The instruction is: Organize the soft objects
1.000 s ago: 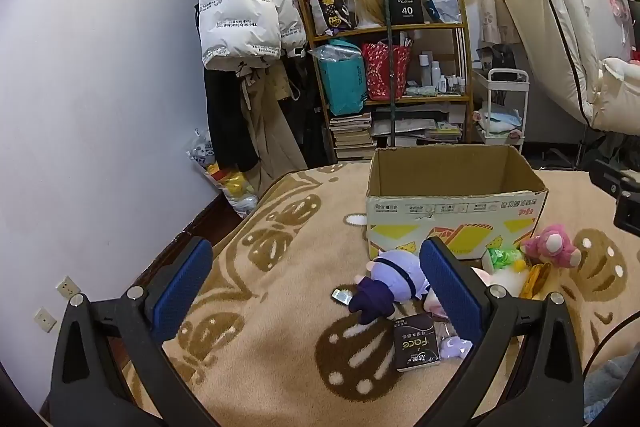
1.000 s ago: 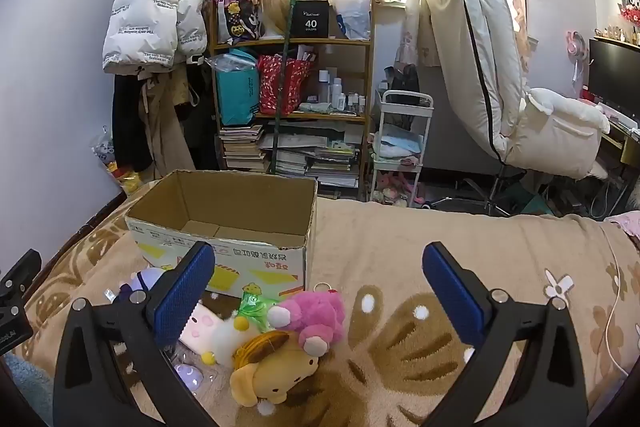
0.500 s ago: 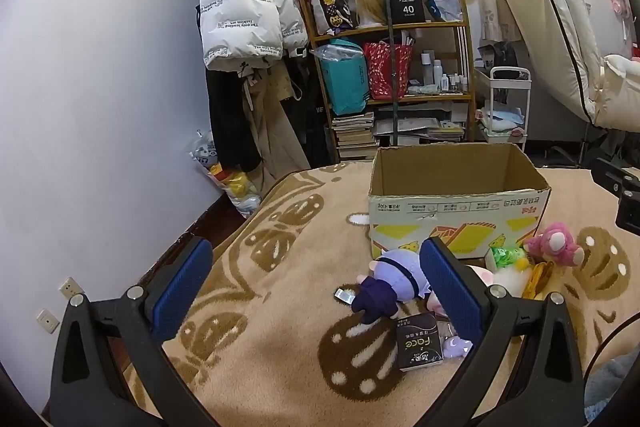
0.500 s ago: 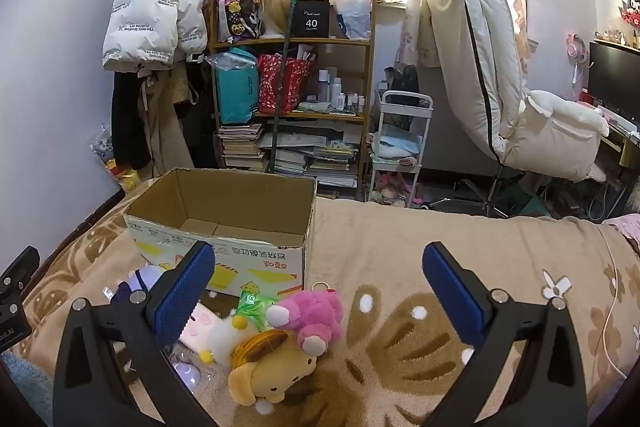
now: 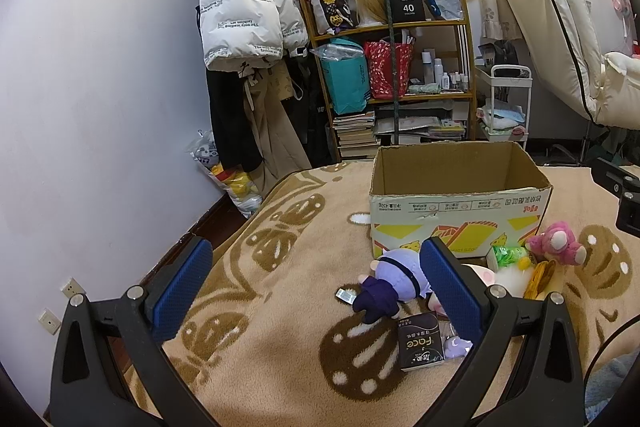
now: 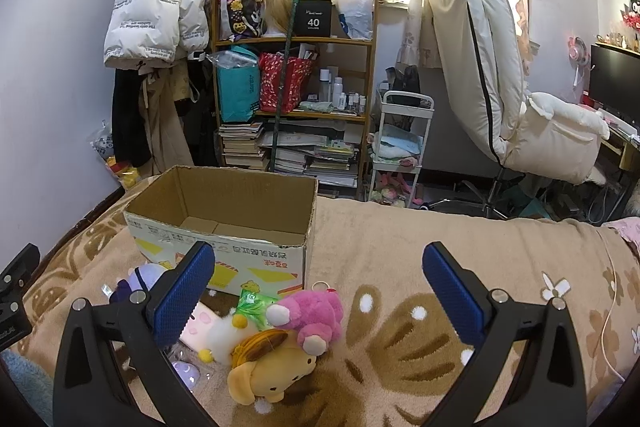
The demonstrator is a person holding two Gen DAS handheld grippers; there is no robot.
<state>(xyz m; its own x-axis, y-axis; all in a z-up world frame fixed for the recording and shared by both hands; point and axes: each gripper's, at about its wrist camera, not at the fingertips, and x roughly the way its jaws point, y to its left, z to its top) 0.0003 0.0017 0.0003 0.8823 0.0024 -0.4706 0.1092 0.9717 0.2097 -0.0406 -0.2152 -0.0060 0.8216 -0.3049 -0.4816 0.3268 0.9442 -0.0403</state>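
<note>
- soft toys lie in a loose heap on the brown patterned blanket (image 6: 420, 259), just in front of the cardboard box (image 6: 224, 223).
- cardboard box: open at the top, standing upright on the blanket; i see only bare cardboard on the part of its floor that shows.
- pink plush (image 6: 310, 315): on top of the heap, resting against the yellow plush (image 6: 268, 367), which lies nearest my right-hand camera.
- white plush (image 6: 224, 337): beside the yellow plush, touching a green packet (image 6: 252, 303).
- purple doll (image 5: 394, 277): lying on its side near the box's front left corner, legs pointing away from the box.
- black packet (image 5: 420, 341): flat on the blanket just beside the purple doll, on the side nearer my left-hand camera.
- left gripper (image 5: 316, 291): i hold it above the blanket with the jaws spread wide; nothing is between the blue pads.
- right gripper (image 6: 316, 291): also spread wide and holding nothing, above the toy heap, with the left finger (image 6: 180, 291) in front of the white plush.
- behind the box: a shelf (image 6: 296, 107) stacked with books and bags.
</note>
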